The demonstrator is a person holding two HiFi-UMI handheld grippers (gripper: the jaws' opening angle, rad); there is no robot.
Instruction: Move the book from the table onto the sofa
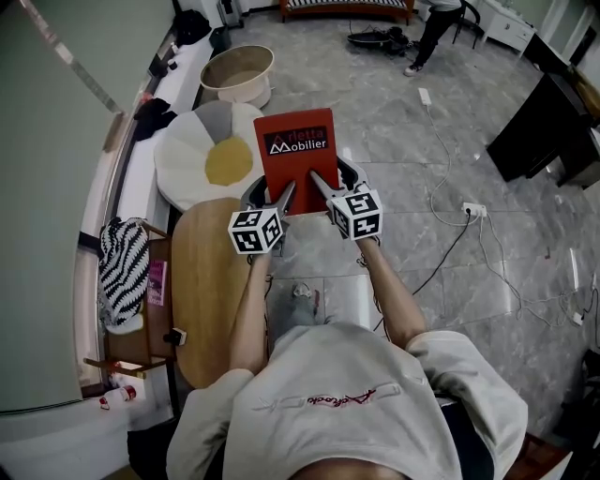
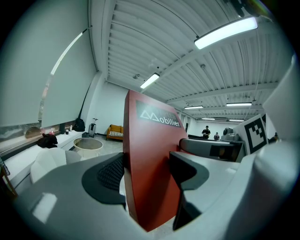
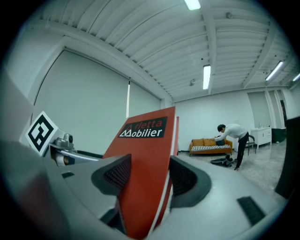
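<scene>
A red book (image 1: 297,156) with a dark title band is held up in the air past the far end of the oval wooden table (image 1: 203,291). My left gripper (image 1: 281,198) is shut on its near left edge, and my right gripper (image 1: 322,190) is shut on its near right edge. In the left gripper view the book (image 2: 149,164) stands edge-on between both pads. The right gripper view shows the book (image 3: 143,164) clamped the same way. An orange sofa (image 3: 211,145) stands far across the room, also seen as the sofa (image 1: 347,7) at the top of the head view.
A daisy-shaped cushion (image 1: 204,150) lies beyond the table, with a round beige tub (image 1: 238,73) behind it. A striped bag (image 1: 124,272) sits on a low shelf at left. Cables and a power strip (image 1: 473,209) trail over the floor at right. A person (image 1: 433,28) bends near the sofa.
</scene>
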